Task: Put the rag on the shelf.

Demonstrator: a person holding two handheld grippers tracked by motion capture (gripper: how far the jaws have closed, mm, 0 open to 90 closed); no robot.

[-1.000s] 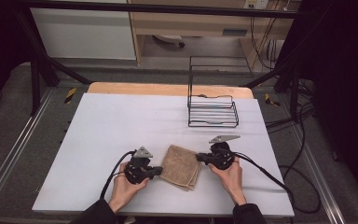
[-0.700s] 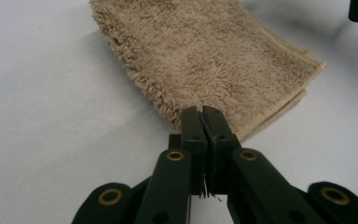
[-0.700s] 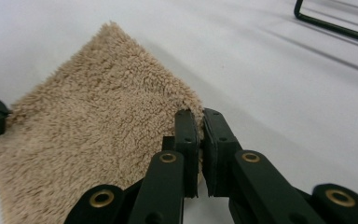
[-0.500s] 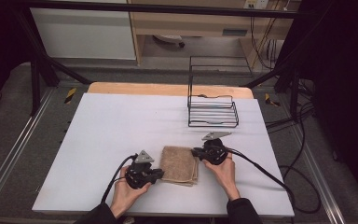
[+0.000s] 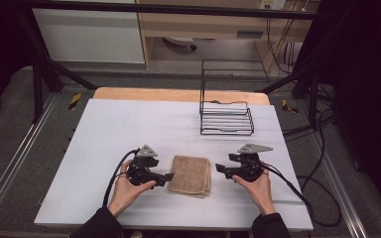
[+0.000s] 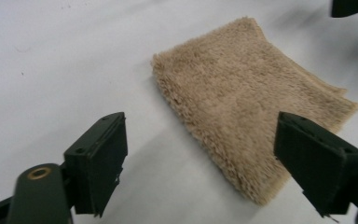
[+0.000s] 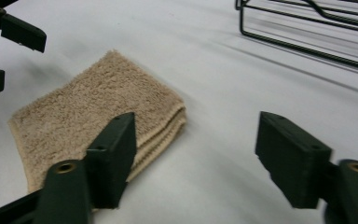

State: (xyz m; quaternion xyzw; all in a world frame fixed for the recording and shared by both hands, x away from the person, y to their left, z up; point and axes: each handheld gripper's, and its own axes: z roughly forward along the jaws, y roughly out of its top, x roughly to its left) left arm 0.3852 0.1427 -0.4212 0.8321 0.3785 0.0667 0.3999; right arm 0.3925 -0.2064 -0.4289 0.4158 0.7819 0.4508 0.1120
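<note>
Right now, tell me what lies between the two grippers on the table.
The folded tan towel lies flat between the left gripper and the right gripper, as the high view shows; both stand open.

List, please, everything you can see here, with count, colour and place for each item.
towel: one, tan, folded flat on the near middle of the table, between the two grippers.
wire rack: one, black, far right part of the table, beyond the towel.
table: one, white top with a wooden far edge.
left gripper: one, black, jaws open, at the towel's left edge, not holding it.
right gripper: one, black, jaws open, right of the towel, apart from it.
hands: two, one on each gripper, coming in from the near edge.
</note>
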